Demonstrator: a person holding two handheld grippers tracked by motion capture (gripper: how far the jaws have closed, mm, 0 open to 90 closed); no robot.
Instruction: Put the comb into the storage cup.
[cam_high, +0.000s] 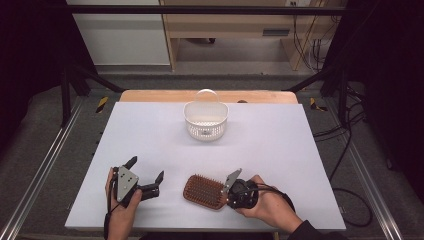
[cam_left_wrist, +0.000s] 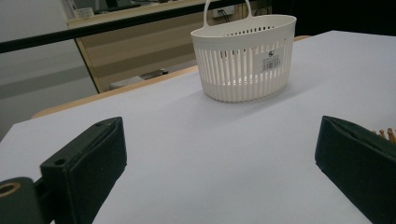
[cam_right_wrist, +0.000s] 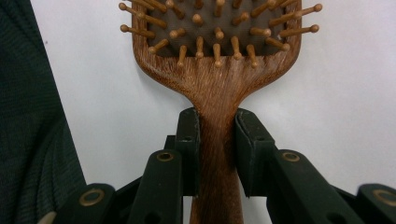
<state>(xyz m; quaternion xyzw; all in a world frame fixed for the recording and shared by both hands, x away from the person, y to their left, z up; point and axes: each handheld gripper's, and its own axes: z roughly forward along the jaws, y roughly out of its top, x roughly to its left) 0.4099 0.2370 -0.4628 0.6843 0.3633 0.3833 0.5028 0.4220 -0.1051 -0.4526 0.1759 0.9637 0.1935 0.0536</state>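
At the near edge of the white worktop (cam_high: 280, 140), the right tool (cam_right_wrist: 217, 140) is clenched on the handle of the wooden hairbrush (cam_right_wrist: 217, 70), which lies flat with its bristles up. Just to its left, the left tool (cam_high: 146, 176) rests released, jaws wide apart with nothing between them. A white basket (cam_high: 206, 120) stands well beyond, near the far edge.

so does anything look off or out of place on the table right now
Nothing stands out. The white basket stands upright at the far side of the table. The wooden hairbrush lies bristles up, intact, its handle clamped squarely by the right gripper. The left gripper rests open beside it.
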